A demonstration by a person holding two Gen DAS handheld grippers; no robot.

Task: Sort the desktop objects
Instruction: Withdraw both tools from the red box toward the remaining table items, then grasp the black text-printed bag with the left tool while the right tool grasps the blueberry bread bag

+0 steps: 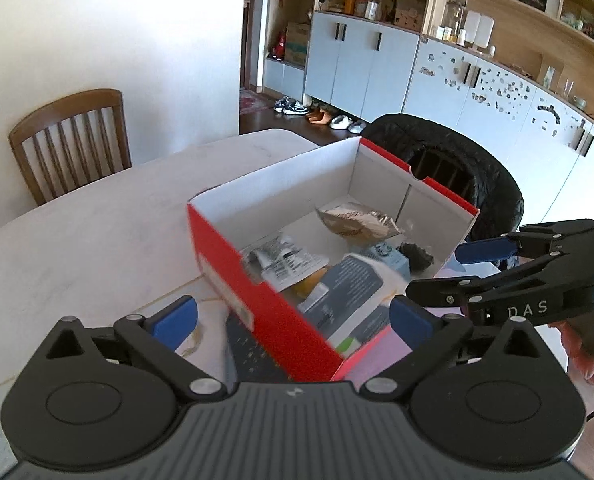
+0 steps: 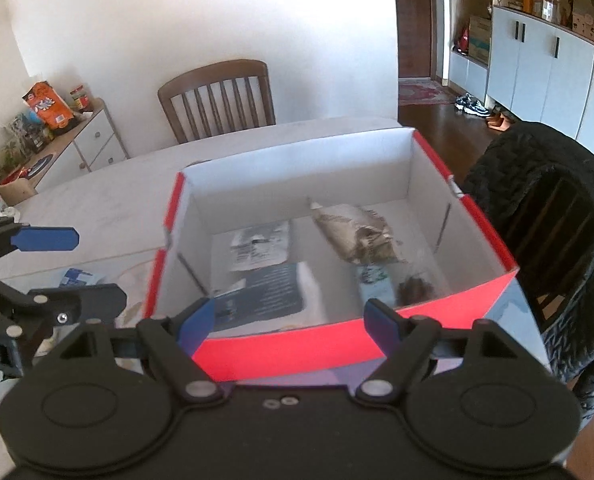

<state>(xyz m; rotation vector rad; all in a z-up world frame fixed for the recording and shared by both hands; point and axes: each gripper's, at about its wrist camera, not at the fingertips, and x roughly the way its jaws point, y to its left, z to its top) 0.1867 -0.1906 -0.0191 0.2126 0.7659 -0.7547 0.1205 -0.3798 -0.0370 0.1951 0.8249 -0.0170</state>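
A red cardboard box (image 1: 257,300) with a white inside stands on the pale table (image 1: 97,224); it also shows in the right wrist view (image 2: 297,348). Inside lie a crumpled brown packet (image 1: 357,222), a printed clear wrapper (image 1: 285,260), a grey-blue booklet (image 1: 349,284), a light blue pack (image 1: 389,256) and a small dark lump (image 1: 415,256). My left gripper (image 1: 293,318) is open and empty, hovering over the box's near corner. My right gripper (image 2: 289,322) is open and empty, just in front of the box's near wall. A dark keyboard-like item (image 1: 249,356) lies beside the box.
A wooden chair (image 1: 73,136) stands at the table's far side. A chair draped with a black jacket (image 2: 553,216) stands to the right of the box. A blue-and-white packet (image 2: 77,278) lies on the table left of the box. Cabinets and shelves line the back wall.
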